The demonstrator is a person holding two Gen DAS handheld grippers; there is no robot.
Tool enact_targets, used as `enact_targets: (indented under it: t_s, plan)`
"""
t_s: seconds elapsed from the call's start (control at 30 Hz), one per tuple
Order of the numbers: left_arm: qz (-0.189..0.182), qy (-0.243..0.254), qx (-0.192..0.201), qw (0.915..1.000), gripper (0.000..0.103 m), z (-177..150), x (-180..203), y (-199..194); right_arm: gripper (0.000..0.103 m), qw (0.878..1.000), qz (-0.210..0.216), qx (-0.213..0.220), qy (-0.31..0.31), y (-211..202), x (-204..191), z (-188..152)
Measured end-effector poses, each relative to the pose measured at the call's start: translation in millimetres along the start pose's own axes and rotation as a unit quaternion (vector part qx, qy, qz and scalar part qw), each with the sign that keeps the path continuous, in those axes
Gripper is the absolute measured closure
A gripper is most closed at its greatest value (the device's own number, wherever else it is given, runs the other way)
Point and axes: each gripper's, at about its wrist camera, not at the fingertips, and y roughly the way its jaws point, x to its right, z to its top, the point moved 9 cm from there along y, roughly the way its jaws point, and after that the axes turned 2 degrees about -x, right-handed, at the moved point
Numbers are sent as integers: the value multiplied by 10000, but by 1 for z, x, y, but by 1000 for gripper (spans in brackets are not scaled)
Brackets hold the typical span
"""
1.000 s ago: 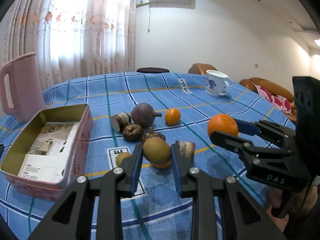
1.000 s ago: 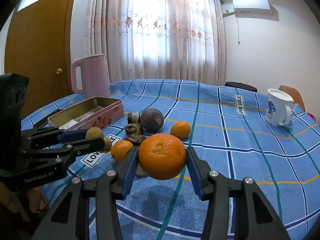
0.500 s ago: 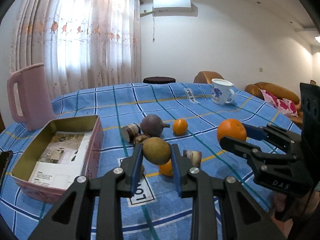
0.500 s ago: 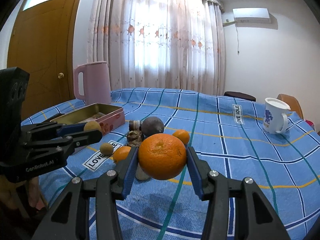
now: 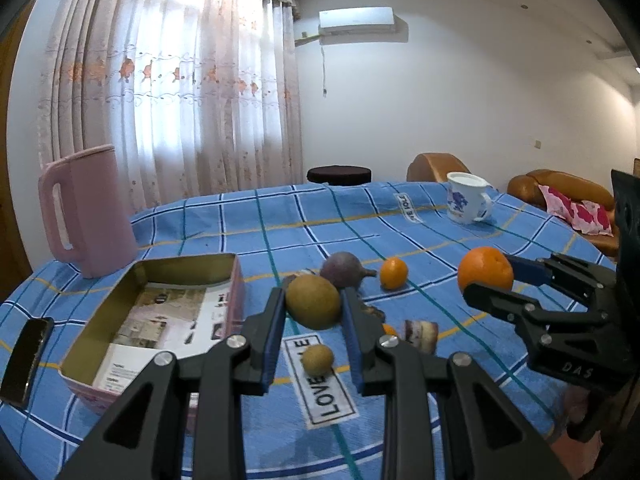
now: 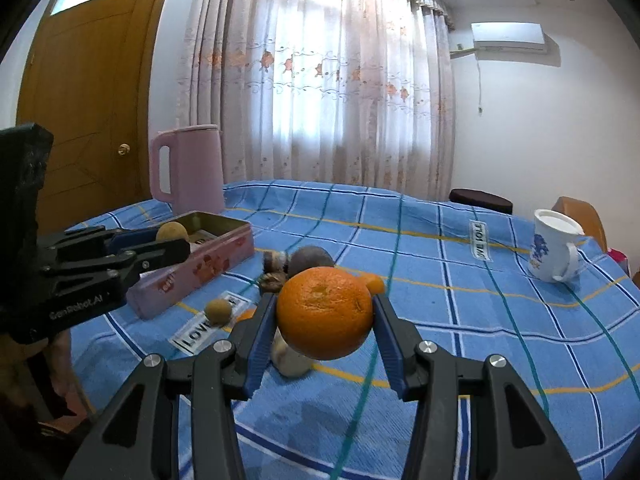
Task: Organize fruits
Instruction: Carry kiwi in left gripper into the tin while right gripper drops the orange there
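My left gripper [image 5: 313, 307] is shut on a brown-green kiwi [image 5: 313, 301] and holds it above the table, right of the pink tin box [image 5: 160, 312]. My right gripper [image 6: 325, 314] is shut on a large orange [image 6: 325, 314], also held above the table. From the left wrist view the orange [image 5: 485, 269] and right gripper show at the right. On the blue checked cloth lie a purple round fruit [image 5: 341, 269], a small orange [image 5: 393, 273], a small brown fruit [image 5: 317, 359] and a cut piece [image 5: 419, 332].
A pink jug [image 5: 86, 216] stands behind the tin box. A white mug [image 5: 466, 203] stands at the far right. A dark phone [image 5: 26, 360] lies at the left edge. Sofas and a stool stand beyond the table.
Both grippers have risen with their fruits. The left gripper has lifted the kiwi clear of the fruit pile and drifted toward the tin box.
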Motion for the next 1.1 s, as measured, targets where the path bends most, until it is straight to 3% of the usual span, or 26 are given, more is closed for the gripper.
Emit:
enact_targets:
  t_s: [0.37,0.67,1.1]
  plan:
    - [307,-314,-122,9990,74,12,-58,5,53,9980,593,0,-224,23,-47,52]
    - [398,-573,-484,9964,74,10,-106,22,53,9931,1103,-332,-221,73,-93,86]
    - [766,-618,-1023,9899,74,-12,-155,45,53,9849,1347,-1007,-399,145,-144,62]
